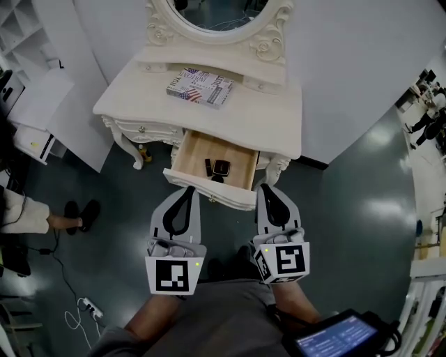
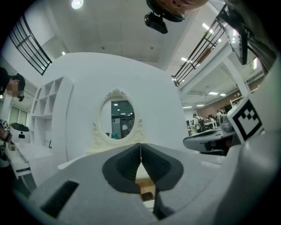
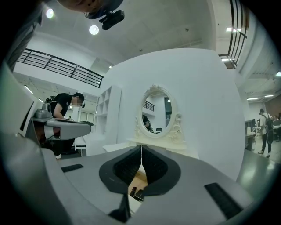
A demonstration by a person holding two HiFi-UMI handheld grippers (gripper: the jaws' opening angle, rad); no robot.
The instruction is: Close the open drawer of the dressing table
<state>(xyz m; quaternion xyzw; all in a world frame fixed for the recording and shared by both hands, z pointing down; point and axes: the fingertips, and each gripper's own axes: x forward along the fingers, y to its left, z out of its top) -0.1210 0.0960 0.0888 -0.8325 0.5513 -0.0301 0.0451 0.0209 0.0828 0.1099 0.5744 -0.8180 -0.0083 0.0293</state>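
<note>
The cream dressing table [image 1: 125, 104] stands ahead with an oval mirror [image 1: 209, 14] on top. Its middle drawer [image 1: 210, 192] is pulled out, wood-lined, with a small dark case [image 1: 221, 167] and a dark tube [image 1: 208, 167] inside. My left gripper [image 1: 188, 189] is shut and empty, its tips close to the left part of the drawer front. My right gripper [image 1: 266, 188] is also shut and empty, tips by the drawer's right front corner. Whether either tip touches the front, I cannot tell. In the gripper views, both shut tips [image 2: 140, 145] [image 3: 141, 147] point level at the mirror.
A printed box [image 1: 201, 87] lies on the tabletop. A white shelf unit [image 1: 35, 104] stands at the left, with a seated person's legs and shoes [image 1: 70, 216] and a power strip with cables [image 1: 87, 307] on the dark floor. A tablet [image 1: 334, 338] sits low right.
</note>
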